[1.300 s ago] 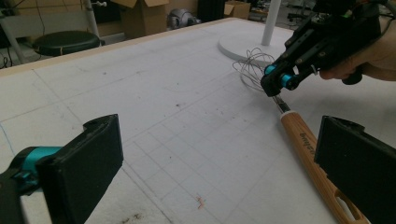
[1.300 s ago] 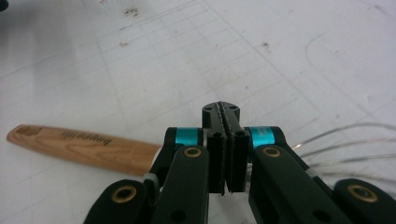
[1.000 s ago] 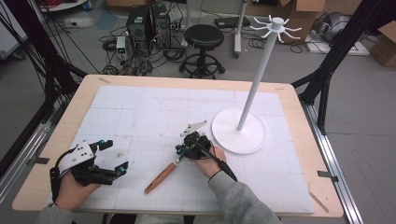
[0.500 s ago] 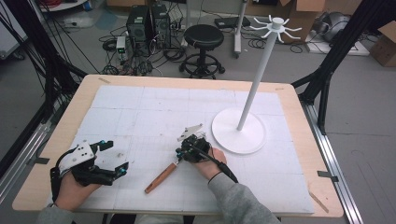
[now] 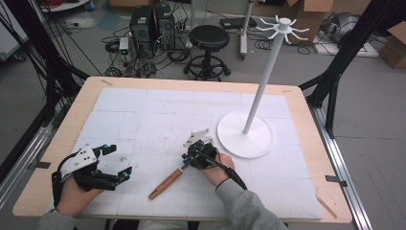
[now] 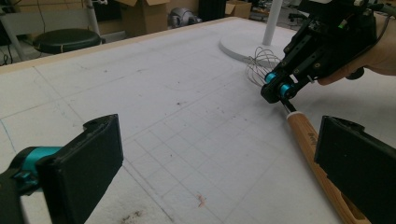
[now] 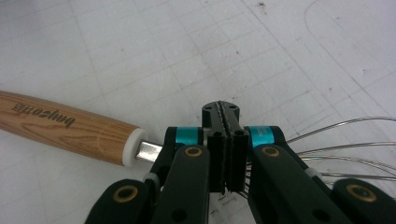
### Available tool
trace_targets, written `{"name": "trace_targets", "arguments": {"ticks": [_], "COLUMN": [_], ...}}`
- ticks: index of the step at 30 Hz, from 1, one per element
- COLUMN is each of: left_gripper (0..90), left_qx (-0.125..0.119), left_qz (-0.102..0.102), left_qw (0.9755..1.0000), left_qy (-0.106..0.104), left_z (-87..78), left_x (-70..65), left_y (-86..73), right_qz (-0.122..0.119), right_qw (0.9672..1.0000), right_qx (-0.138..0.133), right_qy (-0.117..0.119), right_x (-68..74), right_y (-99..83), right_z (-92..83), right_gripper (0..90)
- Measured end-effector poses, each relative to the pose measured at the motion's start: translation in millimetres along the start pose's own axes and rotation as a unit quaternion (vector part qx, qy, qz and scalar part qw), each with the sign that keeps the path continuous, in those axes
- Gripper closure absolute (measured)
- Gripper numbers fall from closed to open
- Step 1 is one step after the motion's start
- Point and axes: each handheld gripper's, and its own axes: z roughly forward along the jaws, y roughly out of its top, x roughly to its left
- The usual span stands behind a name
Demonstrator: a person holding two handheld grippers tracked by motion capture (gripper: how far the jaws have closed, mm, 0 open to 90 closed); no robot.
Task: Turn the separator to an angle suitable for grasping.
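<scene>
From above, your right gripper (image 5: 190, 157) sits low on the whisk (image 5: 168, 181), clamped at its neck where wire meets wood, so it lifts without sliding, just beside the white stand (image 5: 245, 139); your left gripper (image 5: 111, 162) rests apart, jaws spread

Left gripper view: that wooden handle (image 6: 312, 150) lies flat, pinched at its metal end

Right gripper view: pads closed tight across the wires (image 7: 345, 149)

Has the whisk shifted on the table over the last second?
No. The whisk lies where it was, its handle at the same distance from the white stand base.
</scene>
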Motion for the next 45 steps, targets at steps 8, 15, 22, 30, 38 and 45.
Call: {"name": "trace_targets", "arguments": {"ticks": [8, 15, 22, 30, 38, 45], "left_gripper": [1.7, 1.7, 1.8, 1.8, 1.8, 1.8], "left_qx": [0.000, -0.001, -0.002, 0.002, 0.000, -0.001], "left_qz": [0.000, 0.002, 0.001, 0.002, 0.001, 0.001], "left_qw": [1.0000, 1.0000, 1.0000, 1.0000, 1.0000, 1.0000], "left_qy": [0.000, 0.000, 0.000, 0.000, -0.001, -0.001], "left_z": [0.0, -0.7, -0.3, 0.3, 0.2, -0.2], "left_x": [-0.1, 0.0, -0.3, -0.1, 0.2, 0.2], "left_y": [0.0, 0.3, 0.2, -0.1, 0.1, 0.3], "right_qz": [0.000, -0.008, -0.001, 0.014, -0.001, 0.001], "right_qw": [1.0000, 1.0000, 1.0000, 0.9999, 0.9995, 0.9987], "right_qx": [0.002, 0.000, 0.003, -0.007, -0.032, -0.047], "right_qy": [-0.003, -0.003, -0.003, 0.005, -0.002, 0.019], "right_x": [0.6, -1.4, -3.5, -1.4, -1.5, 8.6], "right_y": [-0.2, -2.6, -5.4, -10.9, -11.3, -12.2], "right_z": [1.0, -1.4, -3.7, -9.8, -9.9, -20.5], "right_gripper": [90.0, 90.0, 90.0, 90.0, 90.0, 90.0]}}
